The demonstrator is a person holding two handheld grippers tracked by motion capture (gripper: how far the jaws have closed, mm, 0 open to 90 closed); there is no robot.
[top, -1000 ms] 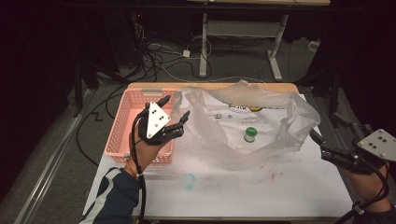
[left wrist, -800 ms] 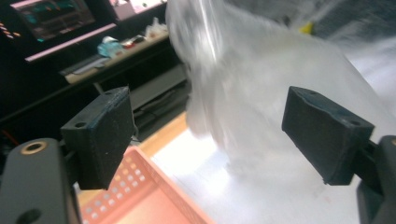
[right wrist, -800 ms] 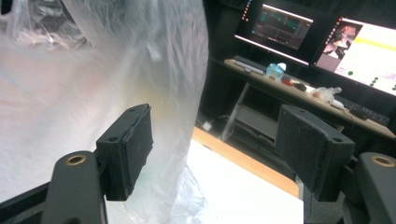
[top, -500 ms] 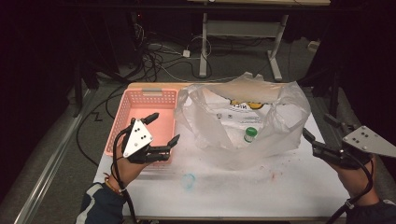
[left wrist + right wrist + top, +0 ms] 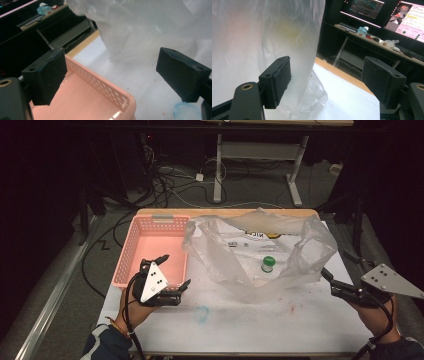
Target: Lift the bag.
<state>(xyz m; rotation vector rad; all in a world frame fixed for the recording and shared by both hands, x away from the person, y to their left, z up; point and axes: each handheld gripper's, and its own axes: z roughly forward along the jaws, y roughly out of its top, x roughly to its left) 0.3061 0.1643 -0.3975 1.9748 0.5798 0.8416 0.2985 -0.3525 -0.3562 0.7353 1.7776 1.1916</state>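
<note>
1. Lying slumped across the far middle of the white tabletop (image 5: 260,320): a clear plastic bag (image 5: 250,255), crumpled, its mouth gaping toward the near edge.
2. Resting inside the bag, toward its right half: a small bottle with a green cap (image 5: 268,264); printed packaging with a yellow patch showing through the film at the far edge.
3. Sitting at the far left corner of the tabletop: a pink perforated basket (image 5: 152,250), just beside the bag's left fold, whether touching it hard to tell.
4. Hovering over the basket's near right corner: the left tongs (image 5: 172,279), held in a hand coming up from the near edge, grey three-cornered plate facing up.
5. Standing spread wide, having just been opening: the jaws of the left tongs, nothing between them; in the left gripper view, framing the basket rim (image 5: 117,93) and bare tabletop, with the bag (image 5: 140,30) beyond.
6. Reaching in from the right edge of the tabletop: the right tongs (image 5: 334,281), tips pointing at the bag's right flank, just short of the film.
7. Also spread, having just been opening: the jaws of the right tongs, pinching nothing; in the right gripper view, bag film (image 5: 262,37) rising behind the left pad (image 5: 278,80), no pad pressing on it.
8. Marking the tabletop near its near edge: a faint bluish ring (image 5: 201,312), just right of the left tongs.
</note>
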